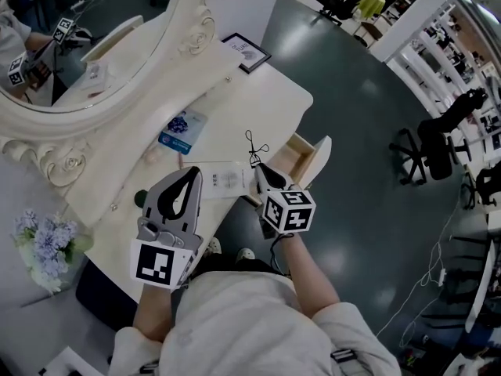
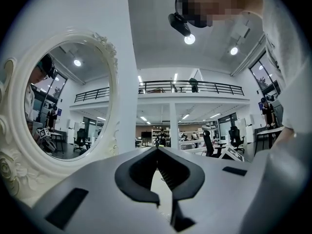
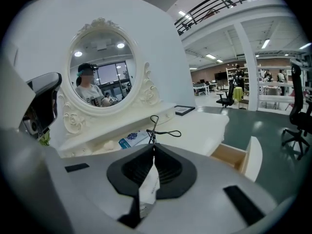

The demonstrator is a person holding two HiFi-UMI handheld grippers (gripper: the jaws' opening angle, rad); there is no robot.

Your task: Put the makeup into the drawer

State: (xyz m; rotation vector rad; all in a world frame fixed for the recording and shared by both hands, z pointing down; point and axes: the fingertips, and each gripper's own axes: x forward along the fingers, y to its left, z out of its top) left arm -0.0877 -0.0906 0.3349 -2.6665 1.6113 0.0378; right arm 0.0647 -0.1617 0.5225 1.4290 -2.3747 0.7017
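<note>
**While the right claw pinches the curler, the drawer stands open**

Where the counter curves away to its right end, a wooden drawer is pulled out, and its pale inside shows no contents from the head view. The right claw is clenched on a black eyelash curler, the makeup item. In the head view the curler is held clear of the counter top, over its front part, just left of the drawer. The right gripper view shows the pads pressed together on the curler's stem, its loop handles poking out past the tips. A white tag hangs down between the pads. From that view the drawer lies lower and to the right.

The left claw is clenched too, with nothing in it. In its own view the tips meet at a point and only pale counter shows through the gap behind them. It is held beside the right claw, over the counter's near edge.

An ornate white oval mirror stands at the back of the counter. In front of it lie a blue packet and a white flat pack, and farther along stands a small framed picture.
</note>
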